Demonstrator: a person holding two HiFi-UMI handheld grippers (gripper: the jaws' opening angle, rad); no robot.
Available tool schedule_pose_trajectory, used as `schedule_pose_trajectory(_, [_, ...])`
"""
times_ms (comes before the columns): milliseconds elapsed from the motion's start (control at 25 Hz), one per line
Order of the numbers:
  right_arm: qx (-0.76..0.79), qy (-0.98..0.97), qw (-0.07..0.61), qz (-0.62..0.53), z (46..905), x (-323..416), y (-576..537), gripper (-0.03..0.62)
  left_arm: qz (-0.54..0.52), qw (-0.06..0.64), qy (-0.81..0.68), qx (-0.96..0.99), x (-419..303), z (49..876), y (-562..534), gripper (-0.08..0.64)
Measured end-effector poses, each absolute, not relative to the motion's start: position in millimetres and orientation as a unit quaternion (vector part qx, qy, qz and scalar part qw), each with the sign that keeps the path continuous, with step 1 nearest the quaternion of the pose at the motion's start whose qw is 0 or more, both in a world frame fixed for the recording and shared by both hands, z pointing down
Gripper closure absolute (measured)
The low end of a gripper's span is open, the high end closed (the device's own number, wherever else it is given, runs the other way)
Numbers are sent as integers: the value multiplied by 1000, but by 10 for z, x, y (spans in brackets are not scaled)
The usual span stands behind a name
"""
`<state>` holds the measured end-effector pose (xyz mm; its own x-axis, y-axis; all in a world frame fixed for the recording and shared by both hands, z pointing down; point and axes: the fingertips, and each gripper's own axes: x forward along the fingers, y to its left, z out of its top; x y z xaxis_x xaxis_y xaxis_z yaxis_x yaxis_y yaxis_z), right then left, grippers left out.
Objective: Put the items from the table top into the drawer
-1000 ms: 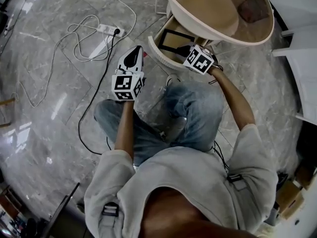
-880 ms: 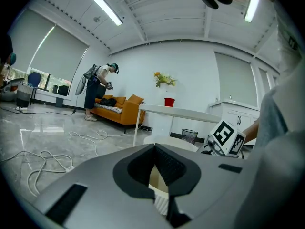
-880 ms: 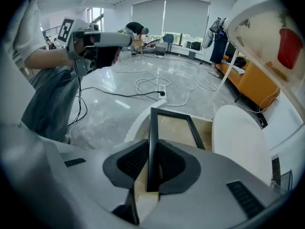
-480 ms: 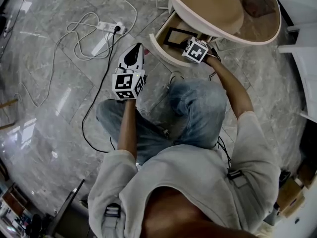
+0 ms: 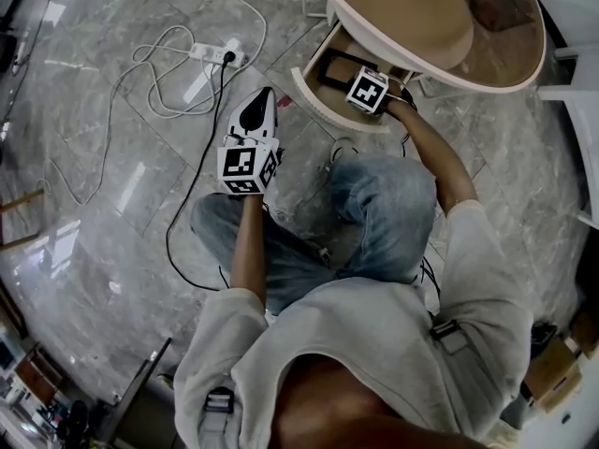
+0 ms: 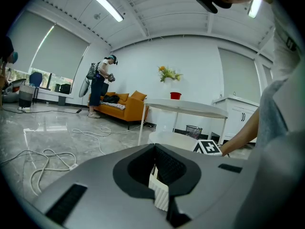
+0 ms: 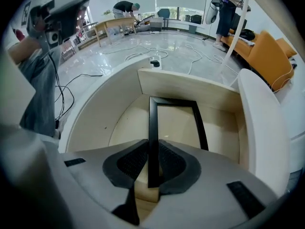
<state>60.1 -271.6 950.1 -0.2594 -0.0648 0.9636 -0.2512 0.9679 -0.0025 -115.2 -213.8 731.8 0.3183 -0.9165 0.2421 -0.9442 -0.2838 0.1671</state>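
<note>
R gripper [image 7: 153, 146]: grey moulded shell, black mesh-textured pads, jaws pinching the left rail of frame [image 7: 172, 100]. Frame is a thin black rectangle w/ open centre; the rest of it stretches ahead of the jaws, inside drawer [image 7: 188, 86], which has curved cream walls and a pale wood floor.
L gripper [image 6: 157, 175]: same build, white ribbed pad edge, jaws pressed together, nothing betw. them.
Vs. 1 s ago: R gripper is lower and deeper in the drawer; L gripper approx. same spot.

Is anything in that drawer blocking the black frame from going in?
Nothing visible does. The right gripper clamps the black frame over the open drawer, and the drawer's bare floor shows under and through the frame.
</note>
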Motion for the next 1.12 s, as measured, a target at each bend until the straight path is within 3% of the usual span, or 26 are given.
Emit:
schedule_pose_trajectory(240, [99,-786,604,83,9646,600,-2694,506,48,138,-588,796,-1221,7308,-2129,545])
schedule_pose_trajectory(440, [104,-799,583,102,9621,533,-2705,379,45,141,-591,793,-1264,7322,-2098,545])
schedule_pose_trajectory(600, [121,-809,566,102,9405,553,-2675,371,36,141,-591,793,-1242,7289,-2064,545])
schedule_pose_trajectory(760, [152,-834,527,60,9035,477,-2821,435,26,139,-587,797,-1180,7226,-2045,545])
schedule_pose_trajectory(920, [169,-848,502,30,8773,445,-2822,551,19,139,-583,800,-1115,7166,-2007,545])
schedule_pose_trajectory(1120, [157,-887,434,28,8319,85,-2665,568,12,128,-593,795,-1203,7021,-1907,545])
